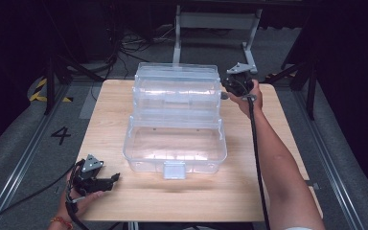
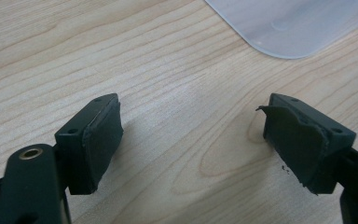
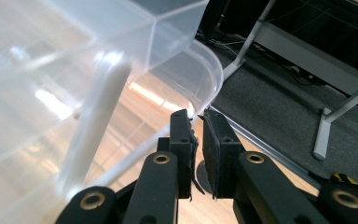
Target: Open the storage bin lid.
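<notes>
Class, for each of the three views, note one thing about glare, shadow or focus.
High view: bright glare streaks across the clear plastic box, and the surroundings are dark. Left gripper view: the table grain is sharp, and the fingers cast soft shadows. Right gripper view: the box wall is washed out and blurred, the close fingers slightly soft.

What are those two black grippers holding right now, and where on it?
Nothing. The left gripper rests open over bare table. The right gripper is shut beside the clear box's far right corner, with nothing between its pads.
</notes>
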`<state>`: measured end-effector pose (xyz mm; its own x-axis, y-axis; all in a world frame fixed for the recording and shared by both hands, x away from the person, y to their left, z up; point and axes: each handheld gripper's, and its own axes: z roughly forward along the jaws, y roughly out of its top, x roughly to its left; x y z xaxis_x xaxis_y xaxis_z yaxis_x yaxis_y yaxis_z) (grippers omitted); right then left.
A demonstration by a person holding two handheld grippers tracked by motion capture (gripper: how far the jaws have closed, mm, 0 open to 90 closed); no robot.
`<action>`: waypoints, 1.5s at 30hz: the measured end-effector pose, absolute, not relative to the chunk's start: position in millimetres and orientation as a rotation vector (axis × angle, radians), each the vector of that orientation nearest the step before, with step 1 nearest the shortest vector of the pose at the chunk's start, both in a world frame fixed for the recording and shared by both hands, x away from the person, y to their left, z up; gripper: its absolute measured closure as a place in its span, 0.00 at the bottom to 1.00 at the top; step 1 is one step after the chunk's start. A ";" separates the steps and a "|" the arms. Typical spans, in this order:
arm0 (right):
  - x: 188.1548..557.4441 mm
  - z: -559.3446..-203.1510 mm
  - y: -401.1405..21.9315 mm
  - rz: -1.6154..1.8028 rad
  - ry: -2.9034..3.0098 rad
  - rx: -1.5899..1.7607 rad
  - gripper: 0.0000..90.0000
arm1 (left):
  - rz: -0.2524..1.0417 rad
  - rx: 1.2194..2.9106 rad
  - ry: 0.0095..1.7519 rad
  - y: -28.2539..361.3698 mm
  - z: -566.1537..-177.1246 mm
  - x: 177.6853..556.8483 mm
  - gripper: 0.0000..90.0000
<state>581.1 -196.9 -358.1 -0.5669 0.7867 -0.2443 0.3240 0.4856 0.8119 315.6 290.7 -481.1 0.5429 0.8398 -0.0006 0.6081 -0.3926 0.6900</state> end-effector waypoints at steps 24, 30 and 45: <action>522.8 -358.7 -227.7 1.009 2.161 0.833 0.91 | 0.462 2.128 1.164 290.4 -481.6 315.6 0.22; 512.3 -358.1 -231.3 1.011 2.171 0.809 0.91 | 0.463 2.130 1.161 290.7 -481.5 316.0 0.22; 472.2 -365.6 -245.0 1.052 2.204 0.762 0.88 | 0.464 2.139 1.151 291.8 -481.3 314.5 0.22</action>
<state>472.2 -245.0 -365.6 -0.6719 0.6973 -0.2497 0.2446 0.5272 0.8138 314.5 291.8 -481.3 0.5504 0.8349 0.0008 0.6025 -0.3979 0.6918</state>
